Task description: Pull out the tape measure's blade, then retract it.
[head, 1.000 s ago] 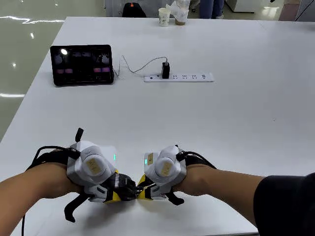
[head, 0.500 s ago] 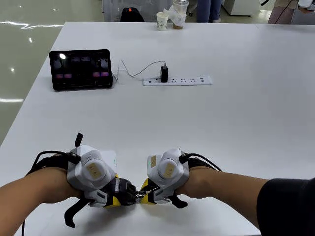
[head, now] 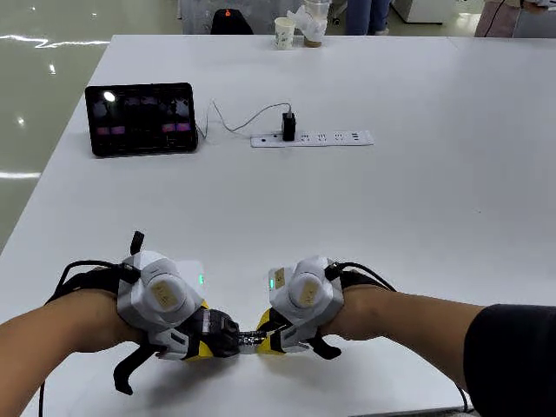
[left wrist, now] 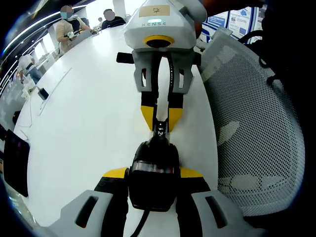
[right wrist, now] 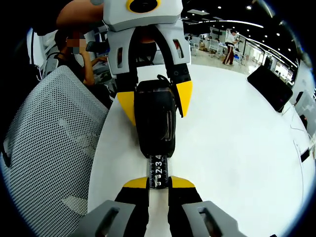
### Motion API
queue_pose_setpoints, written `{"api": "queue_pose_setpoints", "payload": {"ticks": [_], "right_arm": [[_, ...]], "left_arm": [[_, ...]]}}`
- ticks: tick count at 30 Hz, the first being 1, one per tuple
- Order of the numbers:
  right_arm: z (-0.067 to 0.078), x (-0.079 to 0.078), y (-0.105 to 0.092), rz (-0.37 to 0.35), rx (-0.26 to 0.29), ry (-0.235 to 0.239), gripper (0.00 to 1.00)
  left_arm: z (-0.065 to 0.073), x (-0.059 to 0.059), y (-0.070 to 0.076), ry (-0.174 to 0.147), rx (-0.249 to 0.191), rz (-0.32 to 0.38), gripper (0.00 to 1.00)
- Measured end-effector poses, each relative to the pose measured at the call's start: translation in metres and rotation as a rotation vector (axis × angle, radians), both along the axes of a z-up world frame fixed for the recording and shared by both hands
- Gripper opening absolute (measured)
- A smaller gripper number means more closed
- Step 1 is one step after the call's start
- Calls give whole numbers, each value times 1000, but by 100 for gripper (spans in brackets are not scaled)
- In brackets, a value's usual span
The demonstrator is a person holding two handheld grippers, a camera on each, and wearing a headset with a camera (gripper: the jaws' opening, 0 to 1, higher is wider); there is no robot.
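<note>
The tape measure [right wrist: 155,123] is clamped by the left gripper [left wrist: 153,172]. A short length of blade [right wrist: 158,170], unseen a second ago, is pinched by the right gripper [right wrist: 159,183] at the near edge of the white bench [head: 417,226]. A tablet [head: 141,118] and power strip [head: 313,138] are set beyond.

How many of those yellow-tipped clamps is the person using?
2. The left gripper grips the tape measure's case near the table's front edge; the right gripper faces it, pinching the blade.
</note>
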State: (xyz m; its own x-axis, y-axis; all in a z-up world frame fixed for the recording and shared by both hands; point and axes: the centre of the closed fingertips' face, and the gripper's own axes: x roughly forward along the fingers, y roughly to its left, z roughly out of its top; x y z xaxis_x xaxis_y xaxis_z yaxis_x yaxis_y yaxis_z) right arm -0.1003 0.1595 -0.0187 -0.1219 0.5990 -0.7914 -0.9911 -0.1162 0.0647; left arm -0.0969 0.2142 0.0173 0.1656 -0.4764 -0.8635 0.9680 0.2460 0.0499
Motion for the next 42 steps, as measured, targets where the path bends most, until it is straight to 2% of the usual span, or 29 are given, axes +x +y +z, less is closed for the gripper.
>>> {"api": "queue_pose_setpoints", "payload": {"ticks": [4, 26, 42], "right_arm": [[0, 0, -1, -16, 11, 8, 10], [3, 1, -3, 4, 25, -9, 10], [2, 4, -14, 12, 10, -3, 10]], "left_arm": [[0, 0, 0, 0, 1, -1, 31], [0, 1, 0, 0, -1, 1, 31], [0, 1, 2, -3, -6, 15, 31]]}}
